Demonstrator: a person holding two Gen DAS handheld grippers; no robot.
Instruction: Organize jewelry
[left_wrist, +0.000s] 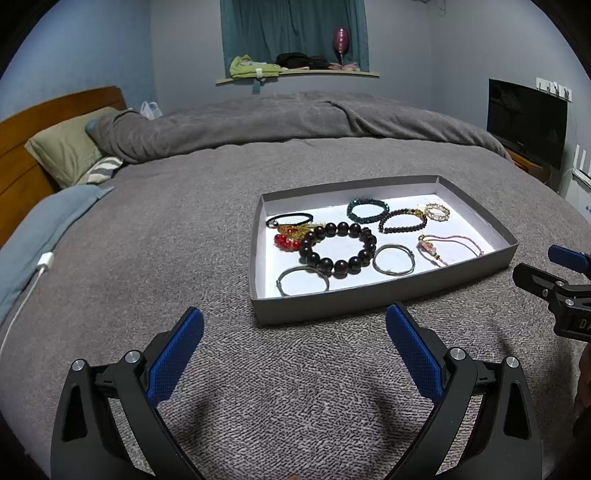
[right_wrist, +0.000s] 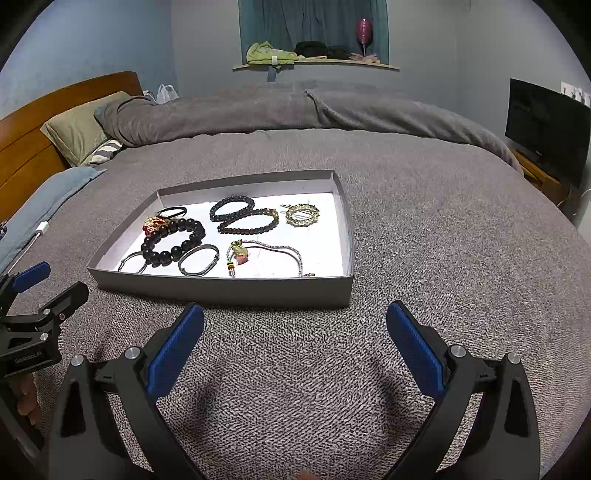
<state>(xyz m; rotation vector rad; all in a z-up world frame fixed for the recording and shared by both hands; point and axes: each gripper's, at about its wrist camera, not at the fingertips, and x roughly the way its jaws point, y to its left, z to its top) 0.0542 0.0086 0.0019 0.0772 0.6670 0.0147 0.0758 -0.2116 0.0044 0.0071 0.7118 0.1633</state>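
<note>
A shallow grey box lid with a white floor (left_wrist: 380, 297) (right_wrist: 221, 286) lies on the bed and holds several pieces of jewelry: a large dark bead bracelet (left_wrist: 338, 248) (right_wrist: 173, 240), two thin silver bangles (left_wrist: 393, 258) (left_wrist: 303, 280), smaller bead bracelets (left_wrist: 367, 209) (left_wrist: 402, 220), a gold ring-shaped clip (left_wrist: 437, 211) (right_wrist: 303, 213), a pink cord necklace (left_wrist: 450, 248) (right_wrist: 266, 254), a black hair tie (left_wrist: 290, 219) and a red-gold piece (left_wrist: 290, 236). My left gripper (left_wrist: 295, 317) and right gripper (right_wrist: 295, 314) are open and empty, just in front of the box.
The bed has a grey blanket (left_wrist: 184, 240), pillows (left_wrist: 66, 151) and a wooden headboard (left_wrist: 22, 140) at the left. A white charger cable (left_wrist: 37, 273) lies at the left edge. A TV (left_wrist: 526, 122) stands at the right. A window shelf with clothes (left_wrist: 295, 70) is at the back.
</note>
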